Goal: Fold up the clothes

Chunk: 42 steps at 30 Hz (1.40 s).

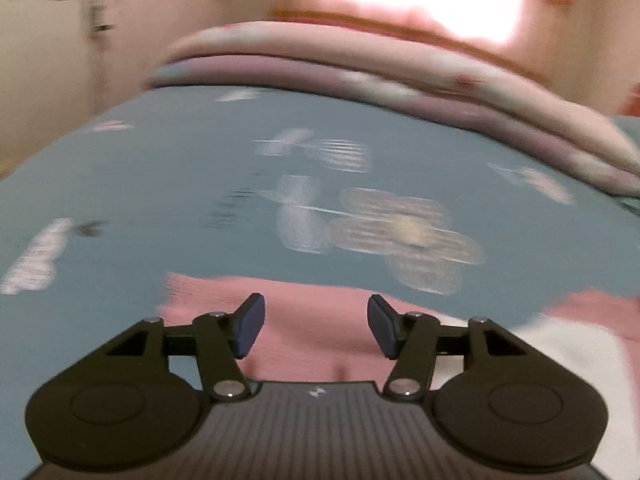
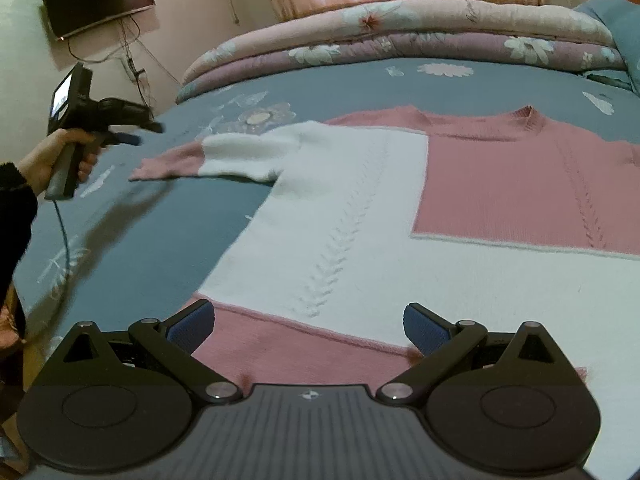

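Left gripper [image 1: 316,326]: jaws apart, nothing between, above the pink sleeve cuff [image 1: 308,332]. Right gripper [image 2: 308,330]: jaws wide apart, empty, over the hem of the pink-and-white sweater [image 2: 360,216], which lies flat on the blue floral bedspread [image 2: 160,240]; sleeve extended.

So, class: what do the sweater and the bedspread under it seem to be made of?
Sweater: knitted yarn, probably wool or acrylic, matte; ribbing and a raised braid line show, and the white sleeve looks fluffy. Bedspread: smooth woven cloth, likely cotton, matte, with printed flowers.
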Available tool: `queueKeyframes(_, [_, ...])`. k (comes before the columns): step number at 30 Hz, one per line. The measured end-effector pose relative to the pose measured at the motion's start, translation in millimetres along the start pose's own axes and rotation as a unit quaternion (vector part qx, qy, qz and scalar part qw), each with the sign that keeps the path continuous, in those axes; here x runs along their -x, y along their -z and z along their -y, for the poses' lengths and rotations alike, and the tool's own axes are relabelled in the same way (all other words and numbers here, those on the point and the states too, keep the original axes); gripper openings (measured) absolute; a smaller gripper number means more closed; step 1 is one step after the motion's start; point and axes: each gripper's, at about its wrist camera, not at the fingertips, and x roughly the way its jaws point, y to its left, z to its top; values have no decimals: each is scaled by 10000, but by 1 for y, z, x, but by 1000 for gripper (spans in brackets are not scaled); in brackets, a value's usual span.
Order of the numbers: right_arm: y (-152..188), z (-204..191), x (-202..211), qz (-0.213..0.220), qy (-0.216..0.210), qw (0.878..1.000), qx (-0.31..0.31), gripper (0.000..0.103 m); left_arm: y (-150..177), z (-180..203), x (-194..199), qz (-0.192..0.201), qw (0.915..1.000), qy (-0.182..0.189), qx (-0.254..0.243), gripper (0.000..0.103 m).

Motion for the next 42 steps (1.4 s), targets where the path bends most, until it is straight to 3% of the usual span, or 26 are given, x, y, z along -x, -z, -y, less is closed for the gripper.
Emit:
queueKeyframes(1, [-2, -1, 4, 37, 5, 10000, -2, 102, 5, 17, 4, -73, 9996, 258, -33, 72])
queueKeyframes(2, [-4, -1, 8, 71, 25, 10000, 7, 102, 10, 35, 7, -207, 9984, 520, -36, 75])
queueKeyframes(6, [-17, 2, 33, 337, 165, 9993, 23, 102, 21, 97, 20, -463, 9908, 1177, -490, 76])
queueKeyframes(10, [-20, 7, 59, 652, 298, 9974, -13, 102, 20, 147, 36, -557, 9856, 1210, -1038, 88])
queueKeyframes(15, [-12, 14, 70, 743, 265, 9966, -233, 102, 34, 180, 50, -613, 9813, 1373, -1205, 89])
queueKeyframes(20, [-7, 15, 78, 766, 332, 9964, -142, 102, 71, 196, 55, -633, 9771, 1537, -1332, 89])
queueKeyframes(24, [-8, 15, 78, 731, 476, 9962, 10, 102, 109, 190, 58, -405, 9801, 1472, -1266, 89])
queueKeyframes(29, [-27, 4, 67, 864, 522, 9916, 805, 97, 124, 192, 63, 119, 9825, 969, -1588, 89])
queueKeyframes(31, [-45, -1, 55, 878, 421, 9875, 1242, 84, 115, 188, 67, 235, 9791, 1082, -1706, 89])
queueKeyframes(32, [-57, -1, 45, 806, 368, 9875, 1307, 81, 111, 182, 69, 299, 9803, 1098, -1615, 89])
queueKeyframes(35, [-94, 1, 5, 507, 192, 9897, 1325, 57, 100, 157, 70, 426, 9852, 1050, -1288, 94])
queueKeyframes(39, [-135, -11, -53, 147, -109, 9878, 1544, 32, 89, 107, 56, 342, 9940, 565, -871, 95])
queueKeyframes(42, [-156, -35, -94, -3, -344, 9785, 2032, 32, 83, 57, 49, 282, 9989, 345, -128, 95])
